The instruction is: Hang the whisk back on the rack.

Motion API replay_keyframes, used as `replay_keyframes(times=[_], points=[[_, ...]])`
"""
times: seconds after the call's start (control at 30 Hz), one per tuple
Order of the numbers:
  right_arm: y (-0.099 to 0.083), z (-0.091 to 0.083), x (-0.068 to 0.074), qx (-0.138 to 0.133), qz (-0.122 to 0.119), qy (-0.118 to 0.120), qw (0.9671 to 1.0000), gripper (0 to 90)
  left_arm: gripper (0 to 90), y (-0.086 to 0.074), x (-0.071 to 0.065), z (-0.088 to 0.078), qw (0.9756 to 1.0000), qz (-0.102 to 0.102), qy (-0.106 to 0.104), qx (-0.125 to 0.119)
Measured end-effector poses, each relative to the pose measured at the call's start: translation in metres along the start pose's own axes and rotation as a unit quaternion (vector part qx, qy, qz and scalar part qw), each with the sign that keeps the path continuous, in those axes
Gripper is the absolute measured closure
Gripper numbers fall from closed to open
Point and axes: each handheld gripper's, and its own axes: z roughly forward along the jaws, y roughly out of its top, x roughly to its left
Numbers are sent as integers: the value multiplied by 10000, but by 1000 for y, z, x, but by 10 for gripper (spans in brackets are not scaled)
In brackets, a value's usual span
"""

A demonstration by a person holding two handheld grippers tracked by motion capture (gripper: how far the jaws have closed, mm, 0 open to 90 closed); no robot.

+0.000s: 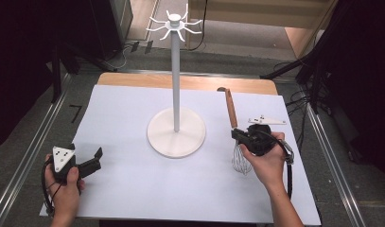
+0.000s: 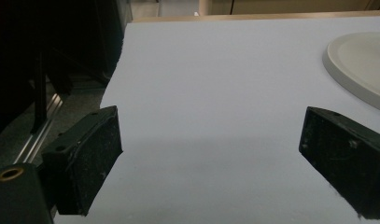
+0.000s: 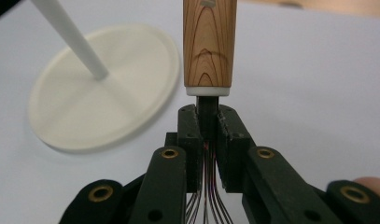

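Right now the right gripper (image 1: 241, 135) has its jaws pinched tight on the whisk (image 1: 235, 130), at the dark neck btw the wooden handle and the wires. Probably gripped there so the handle end w/ its loop stays free for a hook on the white rack (image 1: 175, 80). Whisk sits right of the rack's round base, handle pointing away from the person, wire head hanging back under the right hand (image 1: 268, 163). That forearm angles in from bottom right, wrist slightly raised. Left gripper (image 1: 87, 160) rests low near the sheet's left edge, jaws spread wide, nothing btw them, prob. just on standby.
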Motion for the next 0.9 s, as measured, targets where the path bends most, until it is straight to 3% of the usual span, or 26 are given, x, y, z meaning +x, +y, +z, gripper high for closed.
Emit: replay_keyframes(times=[0.13, 0.33, 0.53, 0.6, 0.8, 0.9], points=[[0, -4, 8, -500, -289, 115, 9983, 831, 65, 0, 0, 0, 10000, -2, 4, -3], [2, -10, 19, -1112, -562, 500, 9909, 831, 65, 0, 0, 0, 10000, 2, 7, -5], [11, -15, 33, -1702, -832, 837, 9783, 831, 65, 0, -1, 0, 10000, 12, 24, -16], [14, -17, 37, -1901, -980, 833, 9733, 831, 65, 0, -1, 0, 10000, 10, 27, -20], [25, -16, 43, -2227, -978, 1047, 9643, 831, 65, 0, -1, 0, 10000, 20, 23, -17], [29, -16, 45, -2388, -1070, 1013, 9598, 831, 65, 0, 0, 0, 10000, 20, 15, -25]])
